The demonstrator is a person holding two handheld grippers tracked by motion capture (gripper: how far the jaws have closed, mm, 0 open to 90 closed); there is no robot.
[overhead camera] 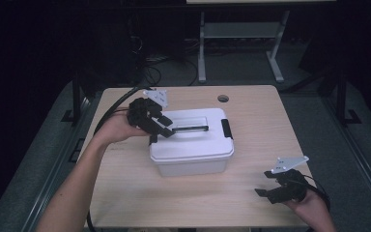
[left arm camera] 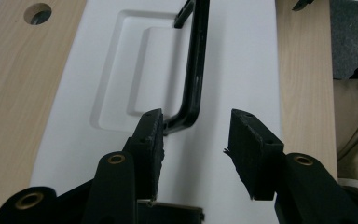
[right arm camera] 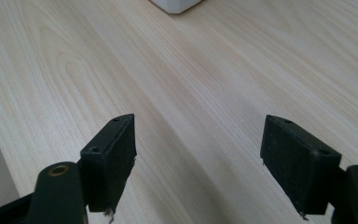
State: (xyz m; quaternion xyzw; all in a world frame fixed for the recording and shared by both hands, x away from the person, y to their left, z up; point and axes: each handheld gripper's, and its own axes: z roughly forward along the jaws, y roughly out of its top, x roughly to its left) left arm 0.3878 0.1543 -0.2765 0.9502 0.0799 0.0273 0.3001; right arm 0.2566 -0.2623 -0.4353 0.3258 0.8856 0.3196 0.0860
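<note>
Your left gripper [overhead camera: 160, 126] is over the left end of the white box [overhead camera: 192, 162], which sits mid-table w/ its lid on. Jaws are apart, nothing pinched. In the left gripper view the black handle [left arm camera: 193, 79] lies flat on the lid [left arm camera: 242, 70], its bend just past the tip of one pad [left arm camera: 151, 133] and toward the gap; can't tell if they touch. A black latch [overhead camera: 226, 128] sits on the box's right end.

Your right gripper [overhead camera: 266, 186] is near the front right corner of the wooden table [overhead camera: 261, 121], well apart from the box. Jaws wide apart, bare wood btw them.
</note>
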